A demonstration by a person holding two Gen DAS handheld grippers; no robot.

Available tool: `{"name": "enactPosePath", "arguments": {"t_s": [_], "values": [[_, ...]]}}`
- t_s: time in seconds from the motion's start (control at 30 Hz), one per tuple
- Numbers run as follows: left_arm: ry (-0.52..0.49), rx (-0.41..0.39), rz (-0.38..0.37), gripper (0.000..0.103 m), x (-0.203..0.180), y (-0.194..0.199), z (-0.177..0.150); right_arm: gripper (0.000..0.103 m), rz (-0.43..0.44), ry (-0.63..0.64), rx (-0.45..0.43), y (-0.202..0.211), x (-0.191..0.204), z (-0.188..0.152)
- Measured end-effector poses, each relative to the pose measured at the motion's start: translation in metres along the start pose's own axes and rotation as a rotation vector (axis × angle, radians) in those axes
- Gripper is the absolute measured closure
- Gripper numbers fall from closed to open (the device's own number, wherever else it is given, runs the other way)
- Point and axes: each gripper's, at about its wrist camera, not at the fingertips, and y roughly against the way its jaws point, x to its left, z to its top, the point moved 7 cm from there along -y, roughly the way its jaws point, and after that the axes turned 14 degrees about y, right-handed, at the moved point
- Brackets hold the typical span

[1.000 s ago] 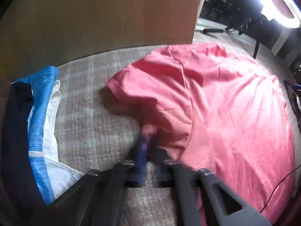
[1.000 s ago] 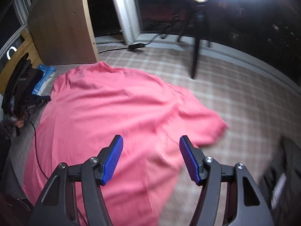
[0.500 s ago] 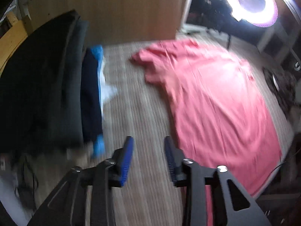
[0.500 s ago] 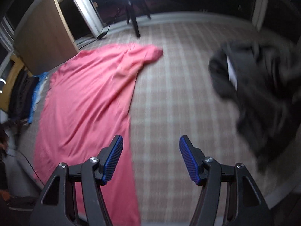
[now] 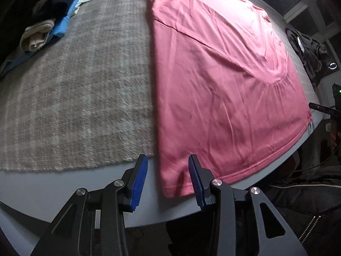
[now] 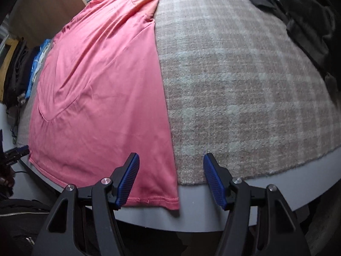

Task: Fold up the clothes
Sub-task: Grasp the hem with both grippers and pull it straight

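Your left gripper [image 5: 167, 179] has its two blue pads wide apart and holds nothing. It hangs just over the near edge of the table [image 5: 64, 189], and the near left corner of the pink shirt [image 5: 213, 81] lies right between the pads, a bit closer to the right pad. Your right gripper [image 6: 170, 180] is wide apart too and holds nothing. It hangs over the near edge of the table as well, and the near right corner of the pink shirt [image 6: 102, 89] sits between its pads, closer to the left pad. The shirt lies flat and spread out on the checked blanket [image 6: 245, 85], with its bottom hem hanging a little past the blanket's near edge onto the bare gray table. Its sleeves and neck point to the far edge. You can see some soft folds across its middle. Near the far left edge of the blanket there is a pile of dark clothes [image 5: 57, 2] with a blue and white cloth [image 5: 68, 15] and a rolled tan cloth [image 5: 36, 36] beside it. On the far right side of the blanket lies a dark jacket [image 6: 302, 15], well apart from the shirt.
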Motion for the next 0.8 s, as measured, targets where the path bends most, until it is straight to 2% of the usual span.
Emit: {"name": "enactPosePath", "arguments": {"t_s": [0.07,0.1,0.23,0.37,0.43,0.5,0.6,0.8], "values": [[-0.004,0.000,0.006,0.066,0.000,0.000,0.000,0.041,-0.007,0.012,0.004,0.000,0.003,-0.002],[-0.001,0.001,0.005,0.070,0.000,0.000,0.001,0.041,-0.010,0.018,0.006,0.001,0.005,-0.003],[-0.013,0.009,0.002,0.098,-0.002,-0.002,0.002,0.041,-0.024,0.052,0.015,-0.001,0.012,-0.008],[-0.027,0.027,-0.007,0.102,-0.004,-0.004,0.002,0.042,-0.045,0.098,0.022,-0.002,0.020,-0.010],[-0.024,0.033,-0.011,0.102,-0.003,-0.003,0.004,0.052,-0.047,0.121,0.014,-0.002,0.023,-0.010],[-0.023,0.030,-0.007,0.102,-0.013,-0.002,-0.010,0.101,-0.031,0.120,0.008,0.000,0.020,-0.009],[-0.026,0.032,0.001,0.102,-0.015,0.003,-0.012,0.101,0.025,0.074,0.018,0.000,0.013,-0.010],[-0.002,0.034,-0.031,0.102,-0.024,0.019,-0.023,0.102,-0.036,0.102,0.030,0.022,0.002,-0.013]]}}
